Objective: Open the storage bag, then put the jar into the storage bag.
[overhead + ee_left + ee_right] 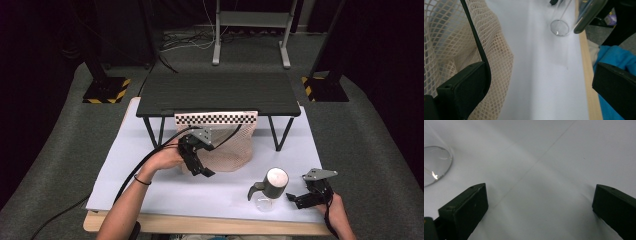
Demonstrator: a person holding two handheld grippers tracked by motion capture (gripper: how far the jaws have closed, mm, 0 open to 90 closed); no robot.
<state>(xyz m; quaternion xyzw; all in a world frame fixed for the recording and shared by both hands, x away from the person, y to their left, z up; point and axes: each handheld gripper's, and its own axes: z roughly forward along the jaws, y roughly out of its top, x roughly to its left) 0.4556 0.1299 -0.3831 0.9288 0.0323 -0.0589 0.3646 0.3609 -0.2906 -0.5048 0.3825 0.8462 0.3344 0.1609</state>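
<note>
A beige mesh bag [227,147] hangs under the low black shelf, below a checkered strip [215,118]. My left gripper [204,170] is at the bag's lower left edge. In the left gripper view the gripper [539,82] is open, with the mesh [454,45] and its black cord [477,37] against the left jaw. A clear spray bottle [270,187] with a grey head stands at the front right. My right gripper [294,199] is just right of it, apart. In its own view the right gripper [540,202] is open over bare mat, the bottle's clear base [435,163] at the left.
A low black shelf [220,92] on thin legs stands across the back of the white mat [150,190]. The bottle's base [559,27] shows near the table's wooden front edge [586,62]. Blue cloth [616,56] lies beyond that edge.
</note>
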